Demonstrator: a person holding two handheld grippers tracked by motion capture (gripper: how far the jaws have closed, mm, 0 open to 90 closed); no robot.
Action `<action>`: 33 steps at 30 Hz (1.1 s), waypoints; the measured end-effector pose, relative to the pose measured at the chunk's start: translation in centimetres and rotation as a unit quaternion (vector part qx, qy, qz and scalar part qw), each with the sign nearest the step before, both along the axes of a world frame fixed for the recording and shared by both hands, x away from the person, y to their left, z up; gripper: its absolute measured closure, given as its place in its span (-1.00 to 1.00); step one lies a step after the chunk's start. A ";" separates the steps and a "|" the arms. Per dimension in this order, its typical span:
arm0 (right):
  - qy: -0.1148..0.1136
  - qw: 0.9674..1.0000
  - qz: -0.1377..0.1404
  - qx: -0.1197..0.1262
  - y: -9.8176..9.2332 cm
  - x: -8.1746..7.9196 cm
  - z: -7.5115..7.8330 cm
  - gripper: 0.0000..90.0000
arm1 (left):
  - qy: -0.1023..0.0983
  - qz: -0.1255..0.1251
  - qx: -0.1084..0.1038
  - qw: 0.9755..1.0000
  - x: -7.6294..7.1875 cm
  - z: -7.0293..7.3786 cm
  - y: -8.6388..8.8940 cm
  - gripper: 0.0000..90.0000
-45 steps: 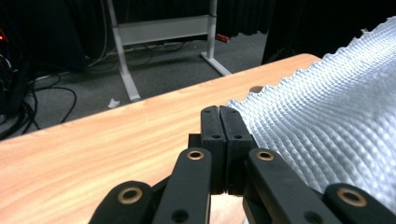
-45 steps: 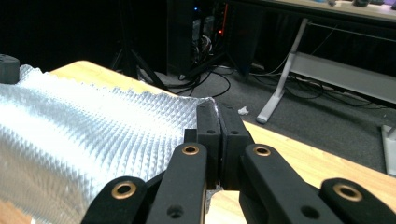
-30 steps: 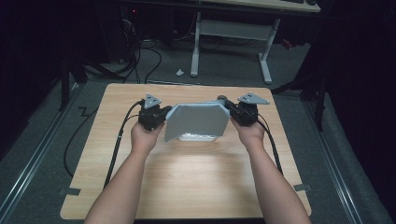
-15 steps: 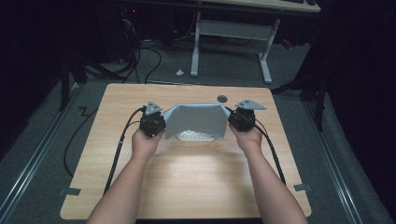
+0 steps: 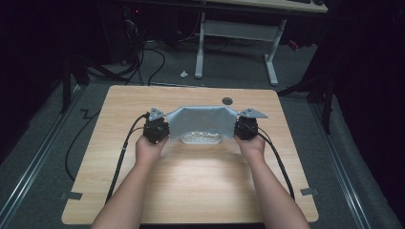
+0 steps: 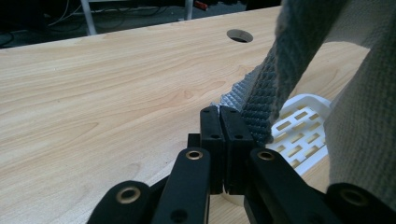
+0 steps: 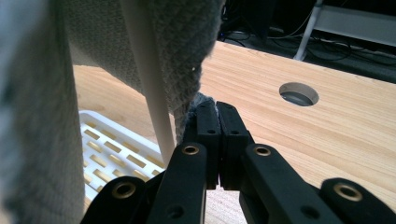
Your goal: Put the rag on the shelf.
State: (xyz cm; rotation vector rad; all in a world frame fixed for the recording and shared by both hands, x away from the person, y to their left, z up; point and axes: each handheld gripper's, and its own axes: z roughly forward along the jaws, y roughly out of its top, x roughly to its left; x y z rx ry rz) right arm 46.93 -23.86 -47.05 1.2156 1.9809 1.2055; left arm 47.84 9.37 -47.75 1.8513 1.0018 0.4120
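Observation:
A grey woven cloth (image 5: pixel 203 120) is stretched between my two grippers over the middle of the table. My left gripper (image 5: pixel 164 126) is shut on the cloth's left corner, my right gripper (image 5: pixel 238 125) on its right corner. A white slotted basket (image 5: pixel 200 139) lies on the table under the cloth's lower edge. In the left gripper view the jaws (image 6: pixel 219 113) pinch the cloth (image 6: pixel 285 60), with the basket (image 6: pixel 299 135) just beyond. In the right gripper view the jaws (image 7: pixel 216 108) clamp the cloth (image 7: pixel 154 42) above the basket (image 7: pixel 109 151).
The wooden table (image 5: pixel 143 100) has a round cable hole (image 5: pixel 227 101) near its far edge. Black cables (image 5: pixel 122 157) trail from both grippers towards the person. A white desk frame (image 5: pixel 234 43) and more cables stand on the floor beyond.
Both grippers have come down and a little towards the person with the cloth. The cloth now hangs lower, and the white basket shows under its edge.

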 end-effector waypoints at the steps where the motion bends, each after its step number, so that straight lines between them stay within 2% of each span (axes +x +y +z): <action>1: 0.001 1.000 -0.001 0.000 0.1 -0.1 0.0 1.00 | 0.000 0.000 -0.001 1.000 0.0 0.0 0.0 0.97; 12: 0.001 1.000 -0.009 0.008 -0.3 -0.2 -0.1 0.85 | 0.009 0.015 -0.007 1.000 -0.1 0.4 0.9 0.77; 18: 0.001 1.000 -0.016 0.010 -0.9 -0.3 -0.2 0.78 | 0.004 0.021 -0.002 1.000 -0.2 0.7 1.5 0.71; 25: -0.009 1.000 -0.023 0.009 -1.5 -0.4 0.5 0.77 | -0.003 0.034 0.002 0.999 -0.3 1.0 2.1 0.63; 33: -0.015 0.999 -0.031 0.009 -2.3 -0.5 1.1 0.75 | -0.011 0.046 -0.004 0.999 -0.3 1.6 3.0 0.51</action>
